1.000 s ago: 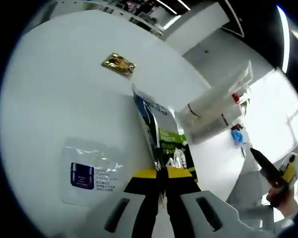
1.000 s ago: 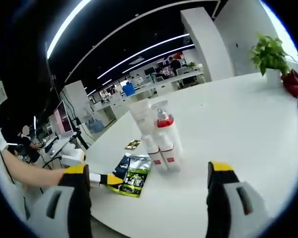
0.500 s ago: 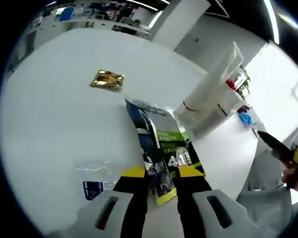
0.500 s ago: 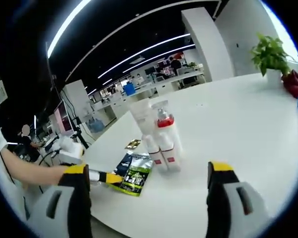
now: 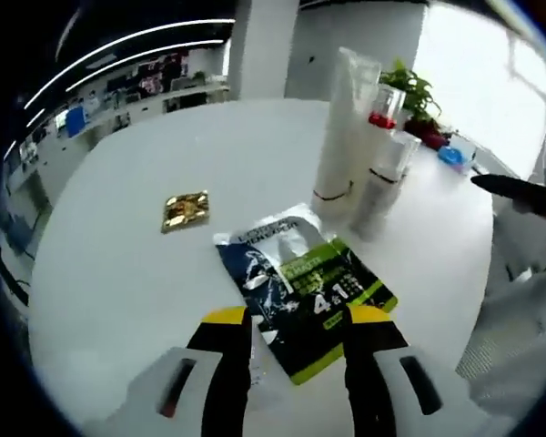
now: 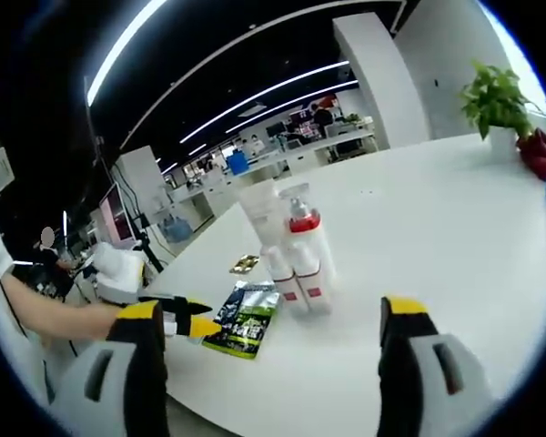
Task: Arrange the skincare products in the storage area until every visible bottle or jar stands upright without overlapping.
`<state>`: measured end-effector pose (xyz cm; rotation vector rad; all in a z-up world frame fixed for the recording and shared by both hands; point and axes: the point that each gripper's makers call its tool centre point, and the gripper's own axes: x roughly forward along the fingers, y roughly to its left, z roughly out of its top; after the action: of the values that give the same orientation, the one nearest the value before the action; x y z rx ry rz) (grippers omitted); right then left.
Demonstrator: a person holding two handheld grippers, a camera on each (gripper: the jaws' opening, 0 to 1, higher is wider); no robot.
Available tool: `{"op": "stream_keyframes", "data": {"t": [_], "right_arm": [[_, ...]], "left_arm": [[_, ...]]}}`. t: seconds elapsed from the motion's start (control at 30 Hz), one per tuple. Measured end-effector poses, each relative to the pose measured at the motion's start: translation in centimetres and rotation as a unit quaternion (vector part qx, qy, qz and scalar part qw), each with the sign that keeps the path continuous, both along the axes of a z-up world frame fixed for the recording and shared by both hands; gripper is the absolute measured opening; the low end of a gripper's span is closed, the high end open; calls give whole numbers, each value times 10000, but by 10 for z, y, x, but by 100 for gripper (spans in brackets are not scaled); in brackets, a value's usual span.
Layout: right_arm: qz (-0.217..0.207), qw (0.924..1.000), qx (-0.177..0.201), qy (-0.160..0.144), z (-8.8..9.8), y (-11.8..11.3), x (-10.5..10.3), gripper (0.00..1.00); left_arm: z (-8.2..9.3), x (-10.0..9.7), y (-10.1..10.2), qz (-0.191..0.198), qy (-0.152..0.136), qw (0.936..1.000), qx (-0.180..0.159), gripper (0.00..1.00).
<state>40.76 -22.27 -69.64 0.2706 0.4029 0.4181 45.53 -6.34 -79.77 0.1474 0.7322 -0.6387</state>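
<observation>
Sachet flat on table, just before left gripper; small packet beyond, to its left; upright tubes behind, right.

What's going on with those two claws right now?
Left gripper jaws open over green sachet. Right gripper open, empty. Bottles upright beside it.

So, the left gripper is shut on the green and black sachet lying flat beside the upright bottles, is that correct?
Not quite: the left gripper is open, its jaws apart on either side of the green and black sachet, as the left gripper view shows. The sachet does lie flat on the white table beside the upright bottles.
</observation>
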Motion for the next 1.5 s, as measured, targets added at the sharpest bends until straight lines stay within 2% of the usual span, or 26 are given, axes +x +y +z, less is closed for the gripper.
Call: {"op": "stream_keyframes", "data": {"t": [0.13, 0.33, 0.4, 0.6, 1.17, 1.5], "right_arm": [[20, 10000, -23, -2, 0, 1, 0, 99], [22, 10000, -32, 7, -1, 1, 0, 99], [13, 10000, -25, 15, -1, 1, 0, 99], [9, 10000, -30, 20, -2, 0, 0, 99], [26, 10000, -40, 36, -2, 1, -1, 99], [56, 10000, -65, 6, -1, 2, -1, 99]], "left_arm": [[-10, 2, -8, -96, 50, 9999, 30, 41], [-29, 0, -8, -283, 160, 9988, 366, 44], [-27, 2, -7, -317, 32, 9986, 428, 44], [-27, 5, -4, -149, 49, 9988, 456, 44], [-25, 6, -5, -229, 108, 9988, 414, 45], [-15, 4, 6, -169, 75, 9994, 283, 53]]}}
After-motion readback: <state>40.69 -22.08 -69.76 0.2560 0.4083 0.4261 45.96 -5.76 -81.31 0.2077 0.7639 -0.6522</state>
